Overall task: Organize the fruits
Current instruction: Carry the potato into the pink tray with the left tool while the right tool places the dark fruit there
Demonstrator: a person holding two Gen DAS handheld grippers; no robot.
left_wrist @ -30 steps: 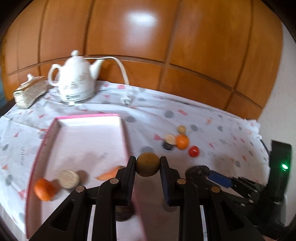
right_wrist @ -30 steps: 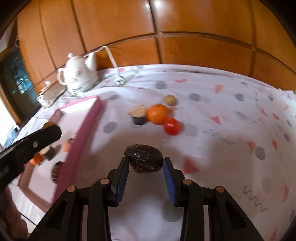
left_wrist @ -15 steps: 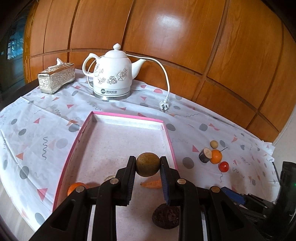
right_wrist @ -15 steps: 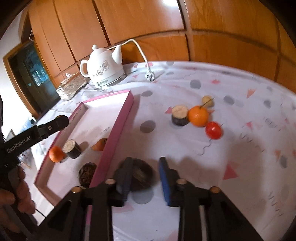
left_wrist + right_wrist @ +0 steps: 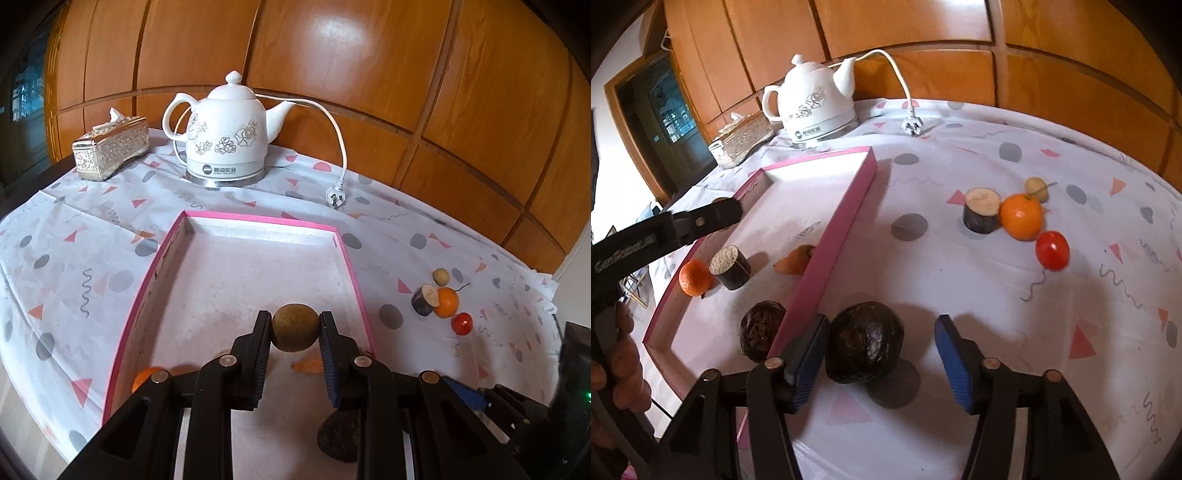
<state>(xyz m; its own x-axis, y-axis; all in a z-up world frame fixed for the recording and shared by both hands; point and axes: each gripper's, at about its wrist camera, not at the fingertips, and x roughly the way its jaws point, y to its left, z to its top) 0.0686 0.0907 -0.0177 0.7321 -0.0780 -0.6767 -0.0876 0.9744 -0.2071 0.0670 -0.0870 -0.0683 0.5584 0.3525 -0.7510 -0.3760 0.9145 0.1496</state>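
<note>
My left gripper is shut on a round brown-green fruit and holds it above the pink-rimmed tray. My right gripper is open; a dark wrinkled fruit lies on the cloth between its jaws, next to the left pad, just outside the tray's right rim. In the tray lie an orange, a dark cut cylinder, an orange carrot-like piece and a dark round fruit. The left gripper also shows in the right wrist view.
On the cloth to the right sit a dark cut cylinder, an orange, a red tomato and a small yellow fruit. A white kettle with cord and plug and a tissue box stand behind.
My right gripper has opened and let go of the dark wrinkled fruit, which now rests on the cloth. My left gripper has moved over the tray with its fruit.
</note>
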